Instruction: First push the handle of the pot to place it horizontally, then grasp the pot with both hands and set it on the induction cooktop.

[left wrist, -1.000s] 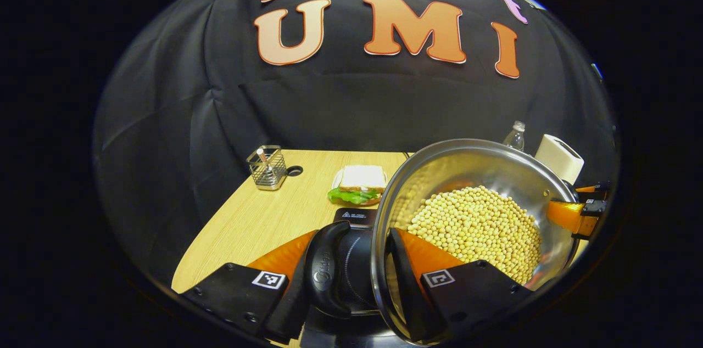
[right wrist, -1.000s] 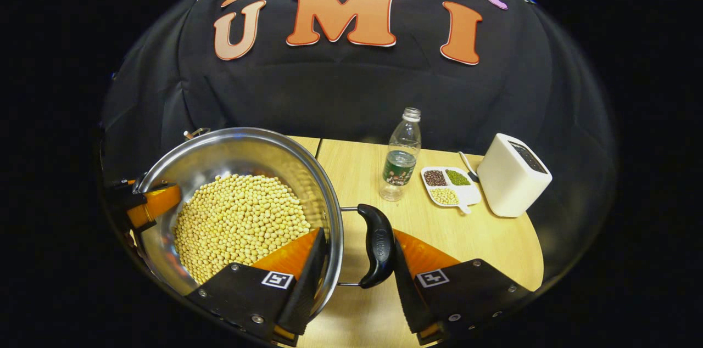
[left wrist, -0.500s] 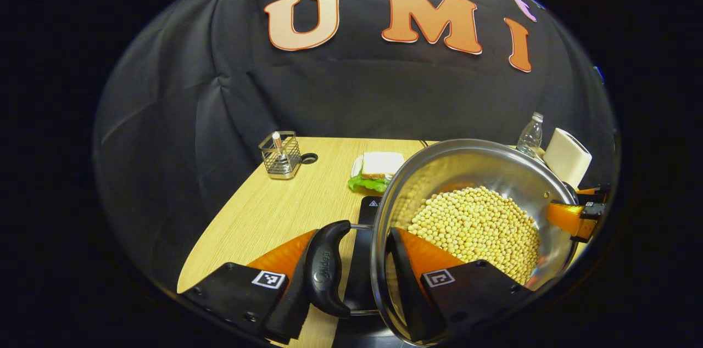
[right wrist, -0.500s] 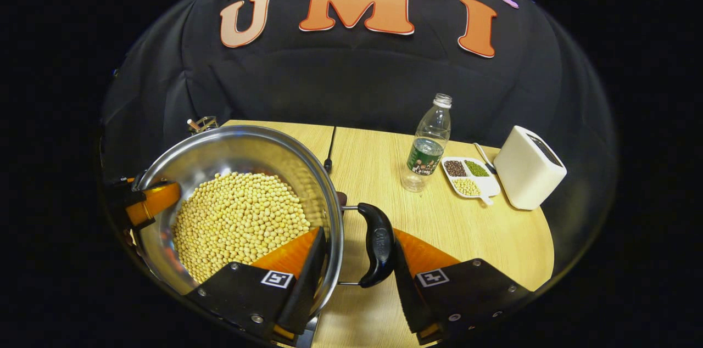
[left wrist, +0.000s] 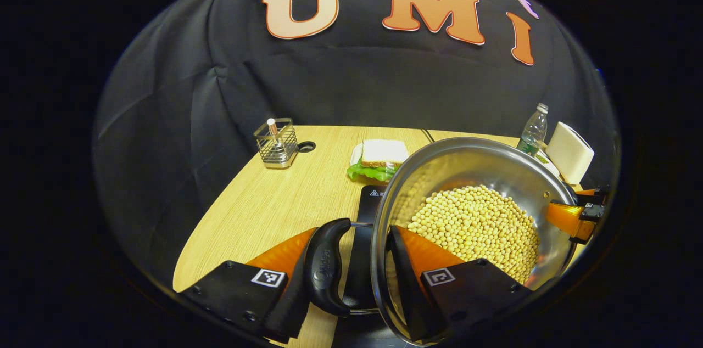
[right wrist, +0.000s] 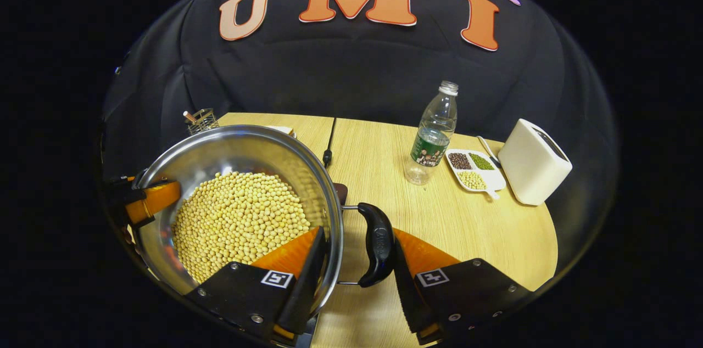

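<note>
A steel pot full of yellow soybeans is held between both grippers. My left gripper is shut on its left side: one finger sits outside the black handle, the other inside the pot wall. My right gripper is shut the same way on the opposite black handle and the rim. The black induction cooktop lies under the pot's left side; a corner of the cooktop peeks out behind the pot. Whether the pot's bottom touches the cooktop is hidden.
On the wooden table stand a wire caddy and a sandwich on a plate at the back. To the right are a plastic bottle, a divided dish of beans, a white box and a black cable.
Both grippers keep their hold on the pot. The table and the things at its back have slid upward in both views, and more tabletop shows beyond the pot.
</note>
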A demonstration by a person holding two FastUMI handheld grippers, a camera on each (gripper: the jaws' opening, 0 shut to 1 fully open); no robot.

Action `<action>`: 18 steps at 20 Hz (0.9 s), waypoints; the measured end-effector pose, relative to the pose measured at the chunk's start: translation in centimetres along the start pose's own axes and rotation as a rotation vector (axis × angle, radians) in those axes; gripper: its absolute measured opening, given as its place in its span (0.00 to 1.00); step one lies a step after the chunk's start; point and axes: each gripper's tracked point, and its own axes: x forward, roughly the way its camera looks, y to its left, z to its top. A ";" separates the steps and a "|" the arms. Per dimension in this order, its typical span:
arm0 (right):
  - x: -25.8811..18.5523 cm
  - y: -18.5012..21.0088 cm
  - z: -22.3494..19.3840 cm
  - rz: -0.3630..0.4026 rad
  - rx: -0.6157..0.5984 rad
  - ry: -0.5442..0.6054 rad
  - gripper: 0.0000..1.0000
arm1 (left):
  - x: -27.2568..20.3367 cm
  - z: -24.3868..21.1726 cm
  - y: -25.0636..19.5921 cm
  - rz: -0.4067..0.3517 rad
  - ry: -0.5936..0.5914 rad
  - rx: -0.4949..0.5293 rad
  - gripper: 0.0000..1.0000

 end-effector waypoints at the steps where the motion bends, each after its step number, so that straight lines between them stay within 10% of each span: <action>1: 0.1 0.0 -0.1 -0.001 0.001 0.004 0.67 | -0.2 0.1 0.0 -0.001 0.005 0.000 0.77; 14: 0.8 -0.1 -0.3 0.052 0.007 -0.027 0.70 | -0.6 -0.5 0.5 0.017 0.053 0.017 0.86; 18: -1.8 -1.6 3.6 0.068 0.052 -0.180 0.74 | 0.0 2.9 1.2 0.068 -0.108 0.026 0.88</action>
